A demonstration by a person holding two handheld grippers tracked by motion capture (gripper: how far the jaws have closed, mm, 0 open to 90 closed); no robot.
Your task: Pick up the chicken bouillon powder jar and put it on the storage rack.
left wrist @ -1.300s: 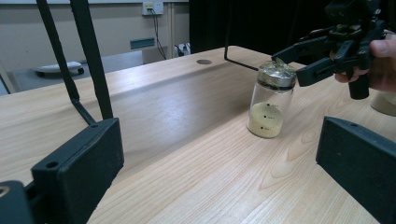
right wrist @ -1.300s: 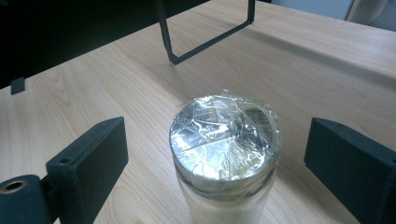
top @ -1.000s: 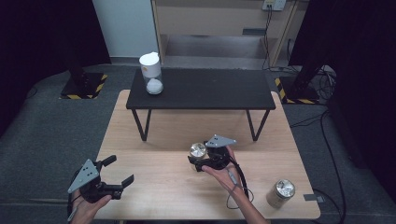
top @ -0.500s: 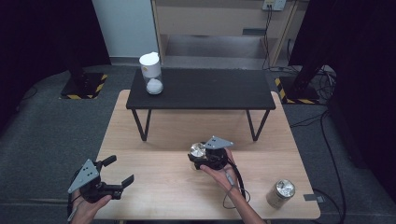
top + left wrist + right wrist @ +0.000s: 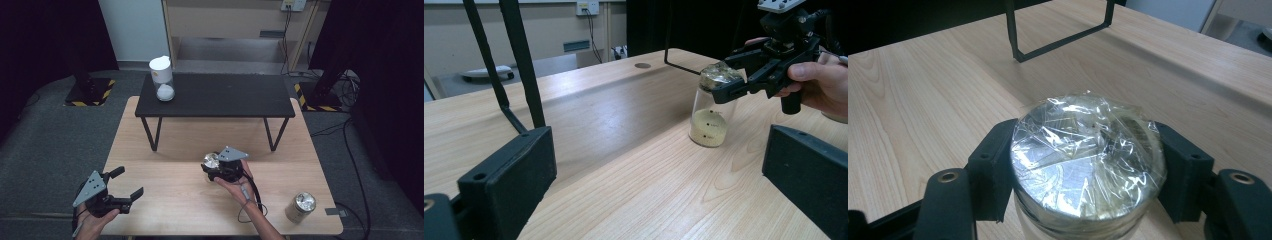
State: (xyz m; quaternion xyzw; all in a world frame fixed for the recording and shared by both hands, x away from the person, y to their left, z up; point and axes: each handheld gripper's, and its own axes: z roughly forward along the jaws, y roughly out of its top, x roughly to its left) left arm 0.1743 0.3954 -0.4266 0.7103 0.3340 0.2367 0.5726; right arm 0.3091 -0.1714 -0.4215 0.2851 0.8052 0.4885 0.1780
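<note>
- High view: your right gripper sits near the middle of the wooden counter, and its jaws have just been closing on the jar with the shiny wrapped top. A second ago they stood wider around the same jar; now they hug it. The jar stands upright on the counter, in front of the low black table. Your left gripper hangs at the near left corner, jaws apart, nothing between them. A second wrapped jar waits near the right edge, and a white-lidded container stands on the black table.
- Left gripper view: the two black pads rise wide apart and empty. Farther off you see your right gripper clamped at the neck of the jar, just under the wrap. The glass holds a pale yellow layer at the bottom; its base seems to rest on the wood, though the view is poor there.
- Right gripper view: the pads press on both sides of the jar, under the crinkled film.
- Meaning for you: I judge the grasp is made, so lifting can come next. Keep the jar upright.
</note>
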